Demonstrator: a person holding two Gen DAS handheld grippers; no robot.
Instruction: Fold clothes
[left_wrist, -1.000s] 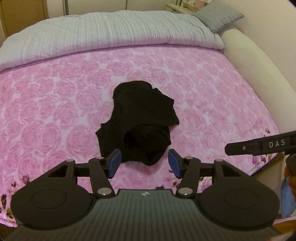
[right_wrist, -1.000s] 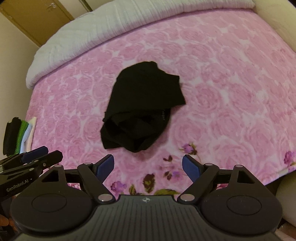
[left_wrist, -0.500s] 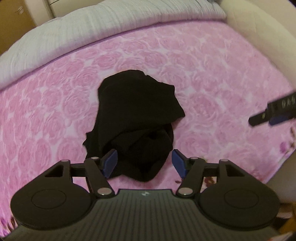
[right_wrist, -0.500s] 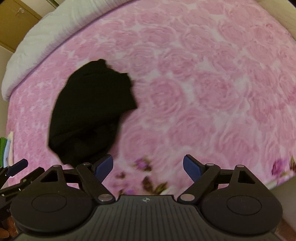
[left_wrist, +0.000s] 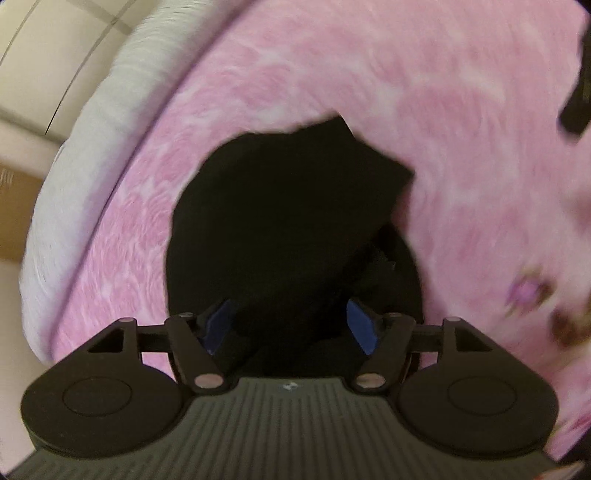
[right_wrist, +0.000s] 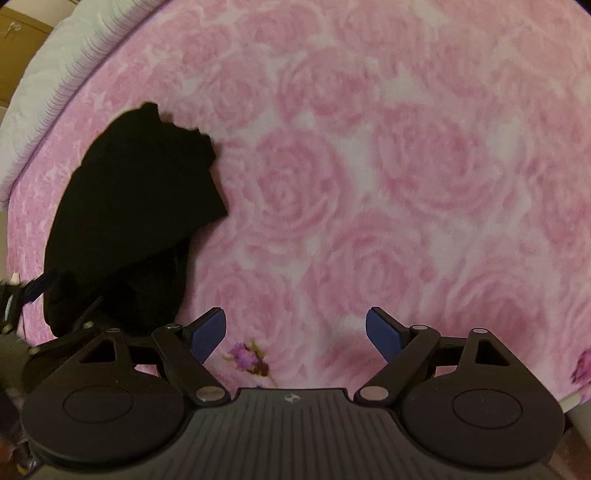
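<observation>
While crumpled, black garment (right_wrist: 136, 206) runs lengthwise toward white quilt (right_wrist: 48, 88)

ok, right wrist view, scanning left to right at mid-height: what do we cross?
White ribbed quilt at the left edge → crumpled black garment → pink rose-print bedspread, bare out to the right edge. The open right gripper sits below, over the bedspread, nothing between its blue pads.
</observation>
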